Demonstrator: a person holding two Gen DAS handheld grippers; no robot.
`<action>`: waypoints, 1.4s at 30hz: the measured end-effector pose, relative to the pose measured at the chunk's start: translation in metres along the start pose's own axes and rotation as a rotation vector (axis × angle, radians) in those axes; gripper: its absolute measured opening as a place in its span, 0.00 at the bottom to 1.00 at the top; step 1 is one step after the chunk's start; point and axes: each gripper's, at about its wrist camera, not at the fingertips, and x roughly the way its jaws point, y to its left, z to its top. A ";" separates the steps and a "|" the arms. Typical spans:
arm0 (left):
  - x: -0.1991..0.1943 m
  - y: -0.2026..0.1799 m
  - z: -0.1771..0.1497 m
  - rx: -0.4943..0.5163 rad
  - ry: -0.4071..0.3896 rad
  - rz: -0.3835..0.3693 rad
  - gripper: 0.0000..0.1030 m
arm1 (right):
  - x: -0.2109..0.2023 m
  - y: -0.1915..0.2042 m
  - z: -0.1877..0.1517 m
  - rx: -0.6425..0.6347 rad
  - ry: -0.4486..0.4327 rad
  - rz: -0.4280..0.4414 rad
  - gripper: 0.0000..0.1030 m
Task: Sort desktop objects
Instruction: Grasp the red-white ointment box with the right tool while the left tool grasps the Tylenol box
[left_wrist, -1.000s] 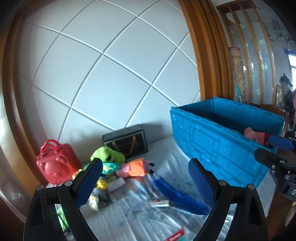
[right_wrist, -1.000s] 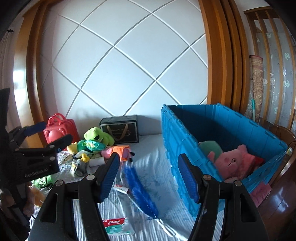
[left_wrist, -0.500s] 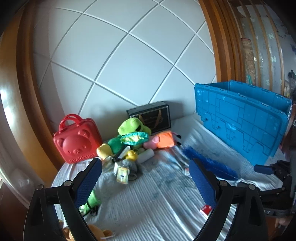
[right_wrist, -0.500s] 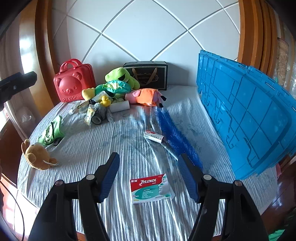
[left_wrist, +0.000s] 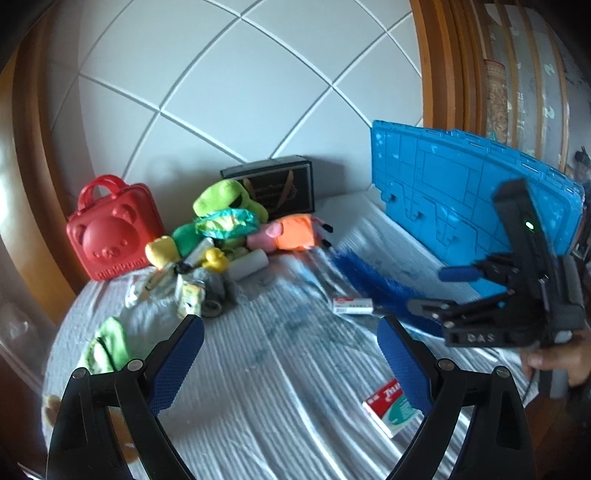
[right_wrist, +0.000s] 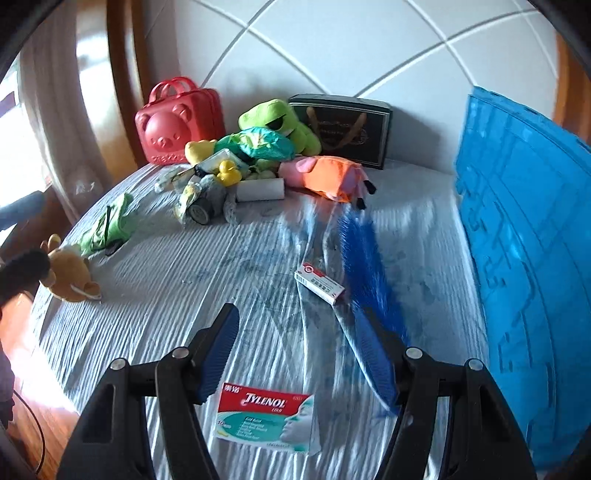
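— While the left wrist view is up, what's there?
— The left gripper (left_wrist: 290, 363) is spread wide and holds nothing, above the cloth-covered desk (left_wrist: 258, 413). Toys crowd the far edge: a red bear case (left_wrist: 112, 236), a green frog plush (left_wrist: 229, 199), a yellow rubber duck (left_wrist: 216, 258). The blue crate (left_wrist: 461, 192) stands at the right edge.
— And the right wrist view?
— The right gripper (right_wrist: 301, 360) is also wide open and empty, over the Tylenol box (right_wrist: 266, 421) near the front edge: flat, red and teal, face up. A blue feather (right_wrist: 365, 273) lies just beside it.
— Risks?
— I'd judge that closing there could snag the feather or wrinkled cloth.
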 end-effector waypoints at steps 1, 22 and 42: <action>0.009 -0.007 -0.006 -0.002 0.014 -0.005 0.93 | 0.016 -0.004 0.005 -0.034 0.023 0.022 0.63; 0.114 -0.134 -0.084 0.481 0.178 -0.428 0.93 | 0.195 -0.040 0.027 -0.327 0.267 0.210 0.54; 0.151 -0.152 -0.106 0.635 0.283 -0.522 0.61 | 0.211 -0.037 0.027 -0.368 0.329 0.206 0.26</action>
